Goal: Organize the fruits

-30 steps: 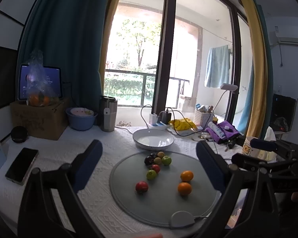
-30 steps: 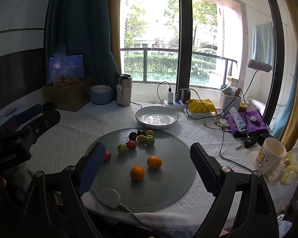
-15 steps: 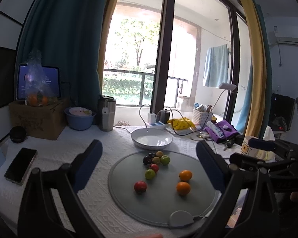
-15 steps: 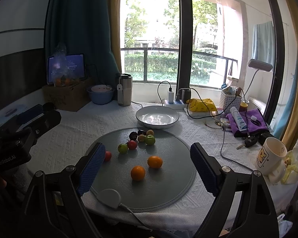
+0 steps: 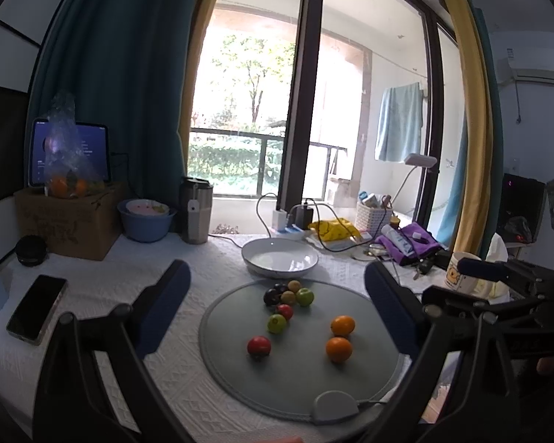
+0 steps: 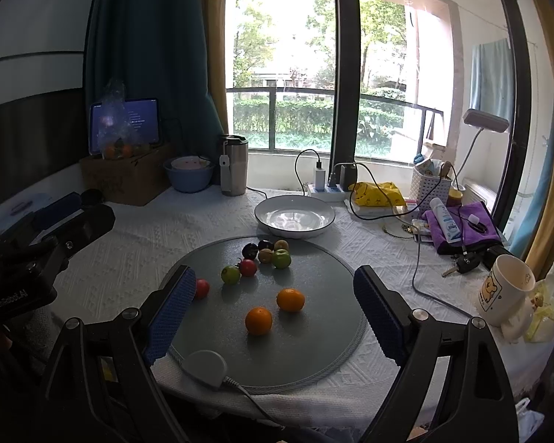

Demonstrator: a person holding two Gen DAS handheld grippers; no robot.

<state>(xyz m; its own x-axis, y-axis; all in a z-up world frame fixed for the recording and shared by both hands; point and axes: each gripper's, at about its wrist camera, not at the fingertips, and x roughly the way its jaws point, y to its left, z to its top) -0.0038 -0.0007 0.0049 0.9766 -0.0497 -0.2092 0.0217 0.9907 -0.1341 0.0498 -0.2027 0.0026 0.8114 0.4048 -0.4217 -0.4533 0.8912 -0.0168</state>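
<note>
A round grey mat (image 5: 299,380) (image 6: 306,347) lies on the white tablecloth and carries several small fruits. Two oranges (image 5: 338,349) (image 6: 258,320) lie at its near right. A red fruit (image 5: 259,346) (image 6: 202,288) lies at its left. Green, red and dark fruits (image 5: 289,297) (image 6: 266,254) cluster at the far side. An empty white plate (image 5: 280,257) (image 6: 294,218) stands just behind the mat. My left gripper (image 5: 277,310) and right gripper (image 6: 273,313) are both open and empty, held above the mat's near edge.
A phone (image 5: 36,308) lies at the left. A cardboard box (image 5: 68,217), a blue bowl (image 5: 146,219) and a steel tumbler (image 5: 196,211) stand at the back left. A mug (image 6: 506,289), keys (image 6: 461,263), cables and a purple cloth (image 6: 461,227) crowd the right.
The left gripper has shifted slightly, so the mat and fruits sit a little further left in its view. The right gripper has barely moved. No fruit has moved.
</note>
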